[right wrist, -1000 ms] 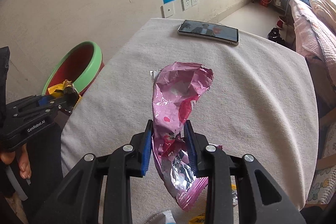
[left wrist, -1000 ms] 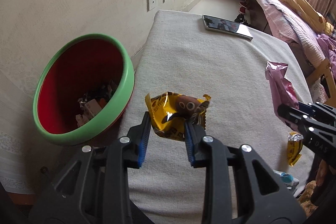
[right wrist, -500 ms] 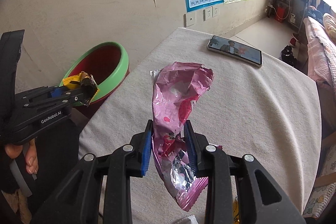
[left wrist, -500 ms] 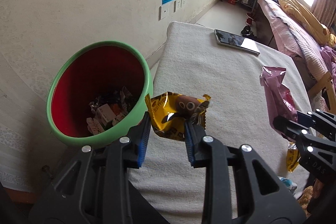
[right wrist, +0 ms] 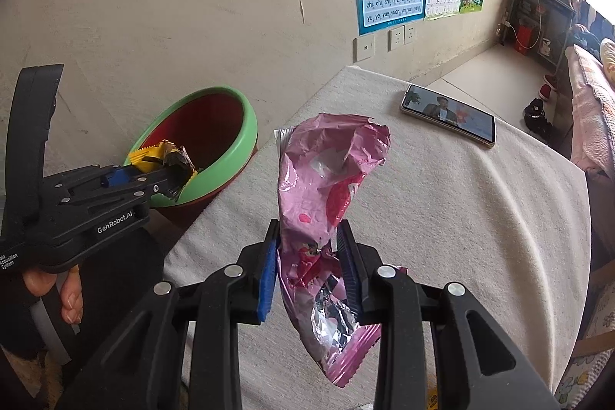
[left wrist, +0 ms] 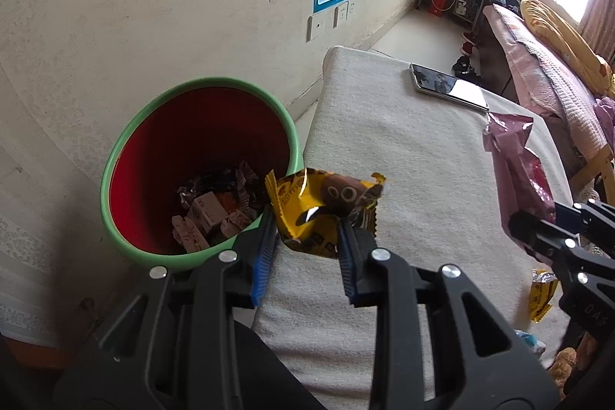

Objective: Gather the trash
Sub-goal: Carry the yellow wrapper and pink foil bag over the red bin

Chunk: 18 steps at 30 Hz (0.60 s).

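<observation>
My left gripper (left wrist: 305, 229) is shut on a yellow snack wrapper (left wrist: 323, 210) and holds it at the near right rim of the green bin with a red inside (left wrist: 127, 156), which holds several wrappers. In the right wrist view the left gripper (right wrist: 169, 171) and its yellow wrapper (right wrist: 153, 152) sit over the bin's (right wrist: 230, 156) near rim. My right gripper (right wrist: 309, 244) is shut on a crumpled pink foil bag (right wrist: 326, 179) above the white-covered table (right wrist: 480, 218). The pink bag (left wrist: 515, 160) also shows at the right of the left wrist view.
A phone (right wrist: 447, 114) with a lit screen lies at the table's far side, also in the left wrist view (left wrist: 449, 87). Another yellow wrapper (left wrist: 540, 294) lies near the table's front right. The wall stands behind the bin. A bed (left wrist: 546, 64) is at far right.
Both grippers have moved left toward the bin with their loads. The yellow wrapper went from over the table to the bin's rim. The bin looms larger.
</observation>
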Motion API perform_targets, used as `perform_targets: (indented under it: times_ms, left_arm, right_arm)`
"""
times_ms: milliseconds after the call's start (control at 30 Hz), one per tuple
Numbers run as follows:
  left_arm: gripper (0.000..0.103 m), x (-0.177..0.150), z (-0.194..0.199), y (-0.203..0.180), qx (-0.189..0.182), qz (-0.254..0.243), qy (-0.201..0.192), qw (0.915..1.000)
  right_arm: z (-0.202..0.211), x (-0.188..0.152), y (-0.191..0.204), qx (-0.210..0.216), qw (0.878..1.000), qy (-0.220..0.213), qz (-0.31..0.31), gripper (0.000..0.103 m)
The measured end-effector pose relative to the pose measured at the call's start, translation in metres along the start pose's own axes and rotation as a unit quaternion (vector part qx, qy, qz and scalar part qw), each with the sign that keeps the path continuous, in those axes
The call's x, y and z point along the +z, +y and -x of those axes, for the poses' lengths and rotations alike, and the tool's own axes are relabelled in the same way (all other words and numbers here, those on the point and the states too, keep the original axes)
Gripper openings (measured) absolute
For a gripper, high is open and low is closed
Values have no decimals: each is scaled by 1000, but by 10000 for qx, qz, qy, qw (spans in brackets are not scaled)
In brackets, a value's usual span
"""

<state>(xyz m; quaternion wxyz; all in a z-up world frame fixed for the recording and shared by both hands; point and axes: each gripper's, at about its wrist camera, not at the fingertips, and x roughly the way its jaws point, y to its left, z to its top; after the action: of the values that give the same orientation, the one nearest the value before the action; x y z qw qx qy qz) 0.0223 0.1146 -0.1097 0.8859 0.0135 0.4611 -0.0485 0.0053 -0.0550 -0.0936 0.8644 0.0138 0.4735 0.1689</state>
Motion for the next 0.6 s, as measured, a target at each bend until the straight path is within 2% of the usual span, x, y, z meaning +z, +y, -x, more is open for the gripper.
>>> perform_targets:
  times_ms: [600]
  left_arm:
    - [29,1,1,21,155,156,-32,9998]
  right_arm:
    - [-7,6,21,149,9998,33,163,30]
